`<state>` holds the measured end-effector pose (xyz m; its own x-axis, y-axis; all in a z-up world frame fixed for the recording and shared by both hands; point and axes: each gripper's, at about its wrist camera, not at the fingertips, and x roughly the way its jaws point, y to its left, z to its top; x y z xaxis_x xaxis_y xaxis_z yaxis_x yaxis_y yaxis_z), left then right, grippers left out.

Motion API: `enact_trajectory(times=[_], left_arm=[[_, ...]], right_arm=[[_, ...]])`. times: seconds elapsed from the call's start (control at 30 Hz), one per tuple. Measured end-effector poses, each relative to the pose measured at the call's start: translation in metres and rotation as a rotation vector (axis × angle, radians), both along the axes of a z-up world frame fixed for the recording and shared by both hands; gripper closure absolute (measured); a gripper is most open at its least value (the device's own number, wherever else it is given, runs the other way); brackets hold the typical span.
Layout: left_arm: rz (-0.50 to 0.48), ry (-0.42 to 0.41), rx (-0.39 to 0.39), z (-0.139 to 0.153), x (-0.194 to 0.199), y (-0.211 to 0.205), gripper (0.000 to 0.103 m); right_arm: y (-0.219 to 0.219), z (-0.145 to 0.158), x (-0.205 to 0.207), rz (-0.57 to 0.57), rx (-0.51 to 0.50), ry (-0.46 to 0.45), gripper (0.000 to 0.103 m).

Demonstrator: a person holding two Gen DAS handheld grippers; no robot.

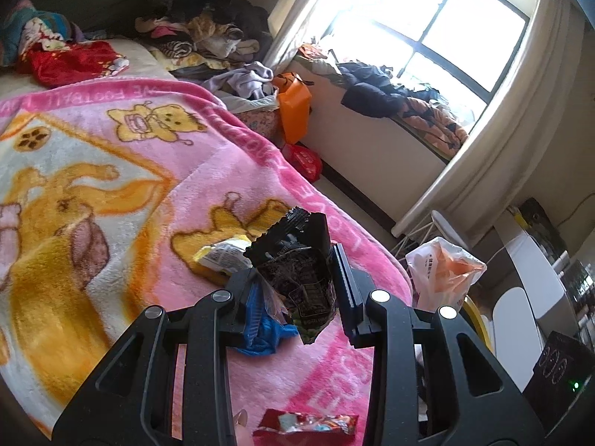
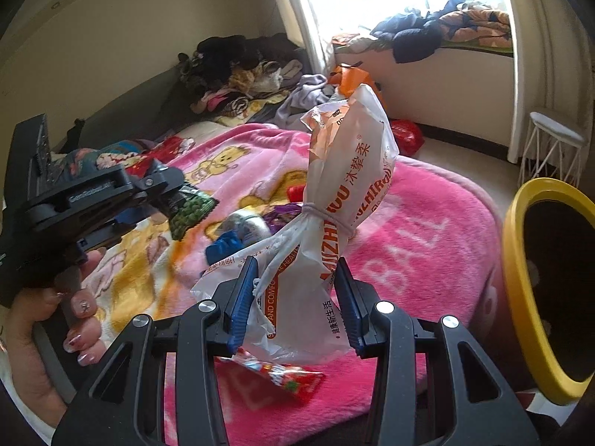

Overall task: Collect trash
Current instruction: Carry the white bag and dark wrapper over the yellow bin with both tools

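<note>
My left gripper (image 1: 293, 297) is shut on a black snack wrapper (image 1: 293, 271) with green print at its lower end, lifted above the pink blanket (image 1: 230, 156). In the right wrist view that left gripper (image 2: 167, 193) hangs at the left in a person's hand, the black wrapper (image 2: 189, 212) sticking out of it. My right gripper (image 2: 293, 297) is shut on a white and orange plastic bag (image 2: 342, 200), knotted at its middle. The same bag (image 1: 442, 275) shows at the right of the left wrist view. A blue wrapper (image 1: 264, 327), a yellow and white wrapper (image 1: 223, 256) and a red wrapper (image 1: 308, 423) lie on the blanket.
A yellow-rimmed bin (image 2: 520, 297) with a dark inside stands at the right, beside the bed's corner. Clothes (image 1: 208, 26) are piled at the head of the bed and on the window sill (image 1: 409, 104). A white stool (image 2: 554, 148) stands under the window. An orange bag (image 1: 293, 107) leans by the bed.
</note>
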<state>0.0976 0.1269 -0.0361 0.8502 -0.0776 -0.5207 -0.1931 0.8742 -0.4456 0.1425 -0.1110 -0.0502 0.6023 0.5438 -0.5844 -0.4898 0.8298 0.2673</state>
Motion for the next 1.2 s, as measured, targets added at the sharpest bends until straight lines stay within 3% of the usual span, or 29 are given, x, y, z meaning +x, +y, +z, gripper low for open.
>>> enact_trajectory(times=[1.2], left_arm=[[-0.276, -0.027, 0.076, 0.011, 0.003, -0.115, 0.076]], right_arm=[[-0.119, 0.006, 0.022, -0.315, -0.011, -0.050, 0.063]])
